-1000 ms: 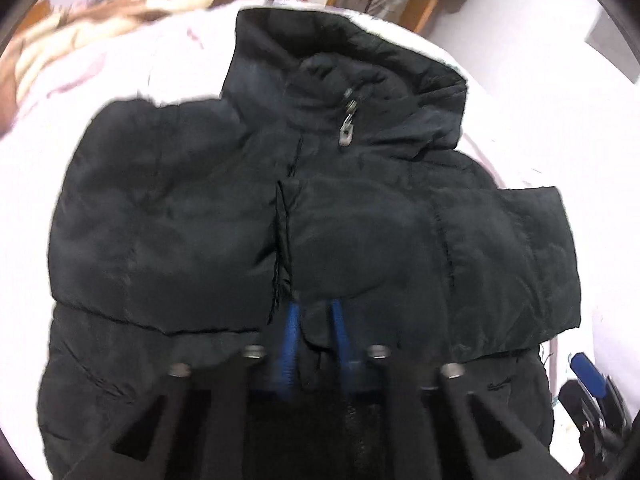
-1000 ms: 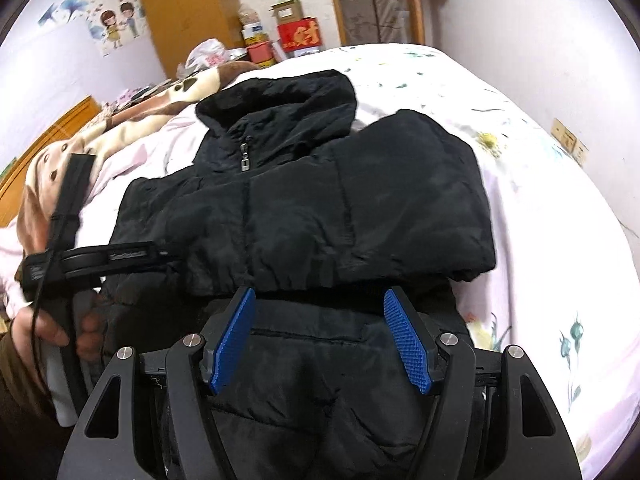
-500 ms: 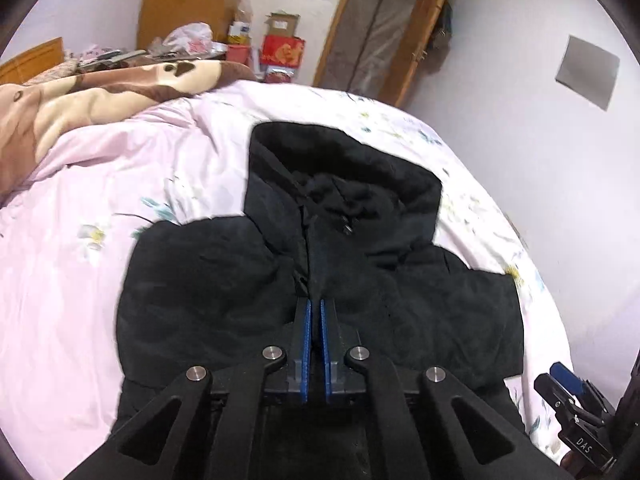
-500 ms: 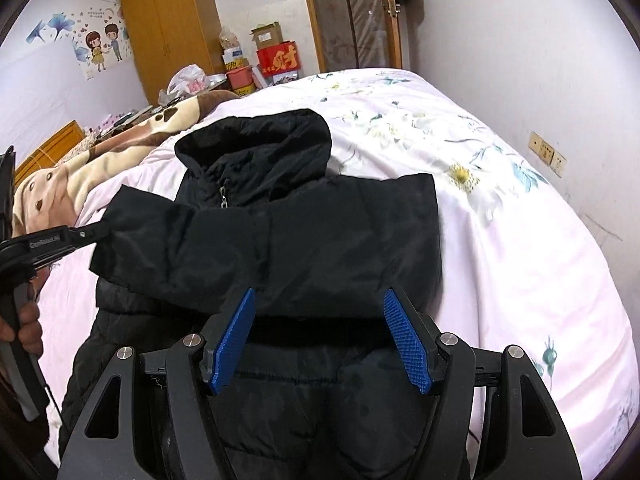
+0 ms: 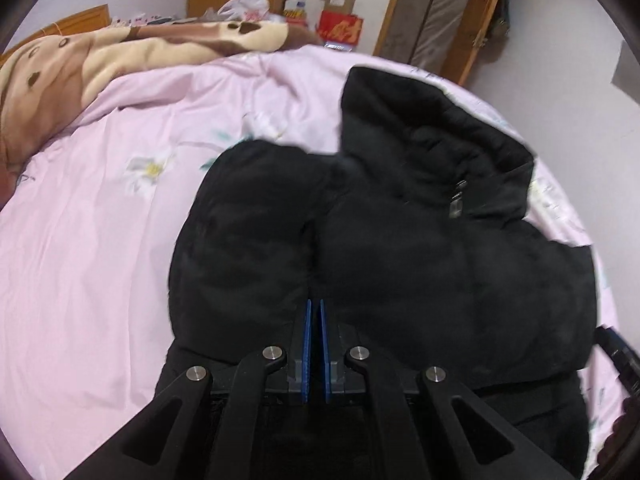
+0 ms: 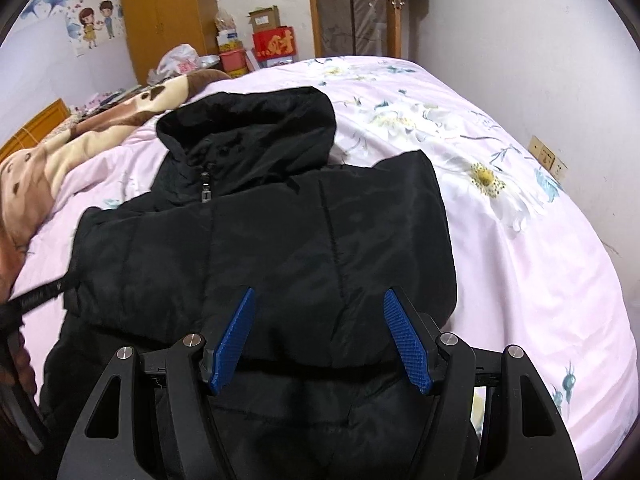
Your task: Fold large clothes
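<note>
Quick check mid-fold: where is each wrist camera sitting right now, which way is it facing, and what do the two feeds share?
Left wrist: behind the shut left gripper, angled down over the black jacket toward the brown blanket; nothing visibly pinched; the other gripper's tip shows at right.
Right wrist: behind the open right gripper, angled down over the jacket toward the wardrobe; a hand shows at the left edge.
Shared: jacket, its zipper pull, pink floral bedspread, red box.
</note>
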Demonstrator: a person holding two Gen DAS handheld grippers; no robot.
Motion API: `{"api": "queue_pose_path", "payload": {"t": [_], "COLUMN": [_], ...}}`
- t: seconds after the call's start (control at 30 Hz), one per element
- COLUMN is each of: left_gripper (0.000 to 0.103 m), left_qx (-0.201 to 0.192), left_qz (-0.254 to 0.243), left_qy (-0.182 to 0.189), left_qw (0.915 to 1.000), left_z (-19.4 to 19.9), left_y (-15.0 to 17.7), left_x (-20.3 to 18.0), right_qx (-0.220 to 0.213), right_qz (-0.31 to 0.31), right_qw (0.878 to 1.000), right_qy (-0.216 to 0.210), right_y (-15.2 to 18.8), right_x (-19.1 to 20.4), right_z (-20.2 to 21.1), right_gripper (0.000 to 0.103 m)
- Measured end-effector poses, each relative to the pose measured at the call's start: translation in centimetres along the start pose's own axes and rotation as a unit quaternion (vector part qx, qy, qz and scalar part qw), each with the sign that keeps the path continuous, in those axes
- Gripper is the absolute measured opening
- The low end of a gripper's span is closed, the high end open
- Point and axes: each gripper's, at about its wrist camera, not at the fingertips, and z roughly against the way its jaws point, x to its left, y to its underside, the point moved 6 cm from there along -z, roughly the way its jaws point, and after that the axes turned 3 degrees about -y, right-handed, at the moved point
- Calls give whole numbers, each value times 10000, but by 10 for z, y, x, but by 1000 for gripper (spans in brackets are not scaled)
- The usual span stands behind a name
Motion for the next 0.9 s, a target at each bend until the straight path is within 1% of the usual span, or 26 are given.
{"api": "queue_pose_path", "payload": {"t": [0.07, 0.2, 0.37, 0.47, 0.5, 0.57, 0.6, 0.67, 0.7, 0.73, 0.77, 0.8, 0.83, 0.87, 0.9], "left_gripper": [4, 4, 4, 5, 5, 7, 11, 26, 45, 60, 64, 64, 64, 64, 64], "left_qx": [-2, -22, -10, -62, -152, -209, -217, -178, -197, -213, -268, -313, -376, -443, -544], "left_qz": [-4, -9, -77, -53, -177, -351, -404, -395, -348, -247, -150, -84, -28, -67, -180], "left_qy": [-128, -189, -171, -68, -120, -134, -73, 49, 115, 206, 320, 434, 357, 264, 95], "left_qw": [9999, 9998, 9998, 9999, 9997, 9991, 9989, 9990, 9991, 9993, 9990, 9985, 9987, 9986, 9983], "left_z": [-6, -13, -16, -11, -6, 0, 4, 10, 13, 16, 20, 23, 27, 30, 34], "left_y": [0, -5, -5, -4, -5, -4, -4, -3, -4, -5, -6, -8, -12, -14, -17], "left_x": [6, 12, 7, 4, 1, -4, -7, -7, -6, -4, -2, -1, -1, -2, -5], "right_qx": [81, 153, 275, 353, 391, 485, 536, 585, 525, 413, 327, 230, 140, 55, -9], "right_qz": [-25, 15, 142, 200, 210, 273, 306, 284, 245, 221, 234, 280, 368, 498, 660], "right_qw": [10000, 9997, 9991, 9985, 9982, 9974, 9969, 9967, 9972, 9980, 9986, 9990, 9988, 9983, 9973], "right_qy": [49, 178, 303, 379, 400, 454, 478, 487, 472, 415, 337, 279, 279, 306, 336], "right_y": [-1, -2, -1, 3, 5, 7, 7, 5, 3, 0, -2, -5, -7, -10, -12], "right_x": [-3, -9, -9, -8, -8, -7, -7, -8, -7, -6, -4, -1, 3, 7, 13], "right_z": [-10, -21, -35, -46, -49, -56, -58, -54, -49, -42, -36, -30, -25, -23, -22], "right_gripper": [67, 67, 67, 67, 68, 69, 69, 69, 69, 69, 69, 69, 69, 69, 69]}}
